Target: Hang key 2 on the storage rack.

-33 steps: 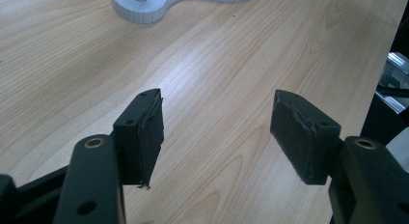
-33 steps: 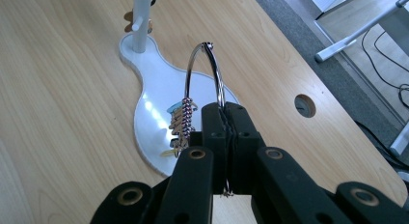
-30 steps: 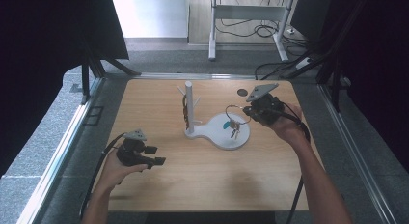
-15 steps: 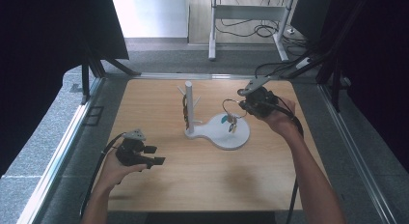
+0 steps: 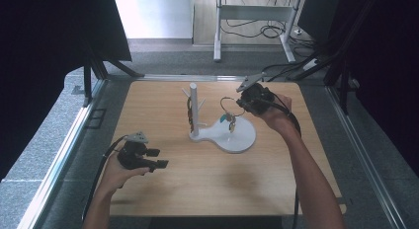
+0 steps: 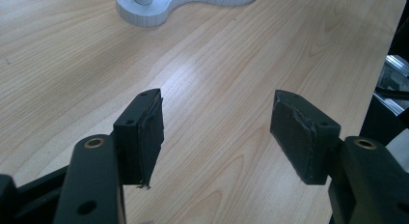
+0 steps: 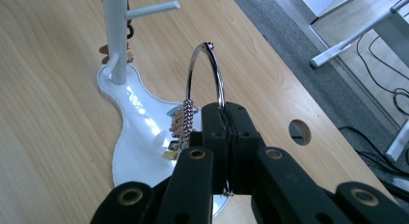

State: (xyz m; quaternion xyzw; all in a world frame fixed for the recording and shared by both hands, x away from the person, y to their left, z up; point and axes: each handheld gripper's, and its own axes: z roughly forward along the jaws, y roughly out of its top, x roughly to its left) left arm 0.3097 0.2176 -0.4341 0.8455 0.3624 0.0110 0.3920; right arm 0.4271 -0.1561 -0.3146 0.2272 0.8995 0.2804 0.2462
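Note:
A large metal key ring (image 7: 205,74) with several keys (image 7: 181,122) dangling from it hangs over the stand's white base (image 7: 140,132). My right gripper (image 7: 226,113) is shut on the ring's near side. From above, the right gripper (image 5: 242,104) holds the key ring (image 5: 229,104) right of the stand's white pole (image 5: 193,108), and the keys (image 5: 231,122) hang just over the base (image 5: 242,140). Another dark bunch (image 5: 189,110) hangs on the pole's pegs. My left gripper (image 5: 157,159) rests open near the table's front left, with bare wood between its pads (image 6: 147,132).
The stand's pole has short pegs (image 7: 152,10) sticking out at different heights. A round hole (image 7: 300,132) is cut in the tabletop beyond the base. Dark panels flank the table, and a desk frame with cables (image 5: 257,21) stands on the floor behind.
The right gripper has lifted the key ring and carried it left toward the pole; the keys have swung up off the base. The left gripper has not moved.

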